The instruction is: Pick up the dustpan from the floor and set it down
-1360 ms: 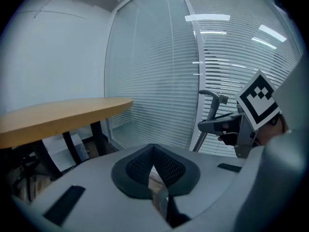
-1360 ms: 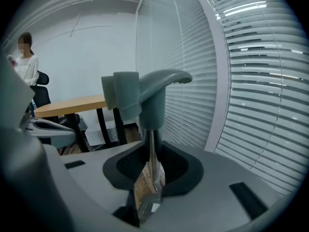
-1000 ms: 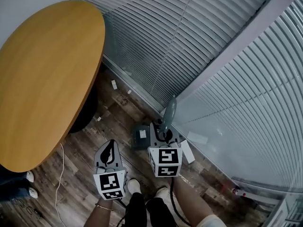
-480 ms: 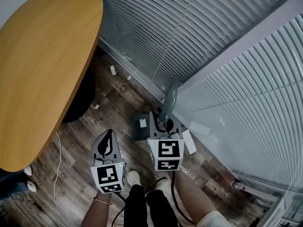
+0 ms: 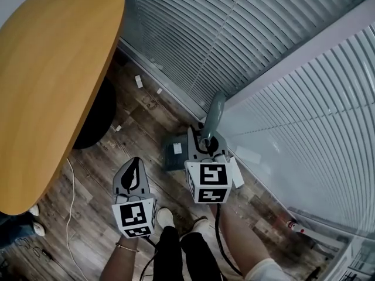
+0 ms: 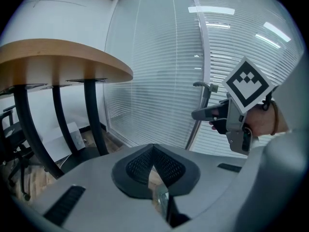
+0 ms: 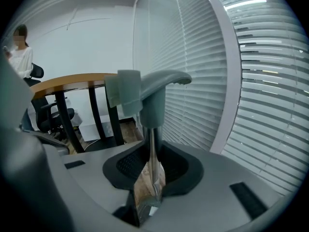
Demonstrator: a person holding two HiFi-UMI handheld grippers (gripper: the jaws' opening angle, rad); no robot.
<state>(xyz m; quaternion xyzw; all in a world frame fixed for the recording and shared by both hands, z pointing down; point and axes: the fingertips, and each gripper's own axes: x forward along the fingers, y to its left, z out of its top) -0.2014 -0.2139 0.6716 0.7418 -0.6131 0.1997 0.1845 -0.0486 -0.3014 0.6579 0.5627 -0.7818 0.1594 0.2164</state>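
Nearest, the left gripper (image 5: 135,167) hangs with its jaws pressed together on nothing. Just beside it, the right gripper (image 5: 204,147) is clamped on the thin metal shaft of the dustpan (image 5: 174,154). Its long handle (image 5: 214,115) stands about upright (grey grip topmost). The pan is low by the wood floor (image 5: 137,127) at the foot of the blinds (image 5: 252,45), with a round table (image 5: 53,69) farther left.

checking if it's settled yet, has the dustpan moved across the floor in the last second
No. The dustpan keeps the same spot relative to the white scrap to its left; only the head view itself has shifted.
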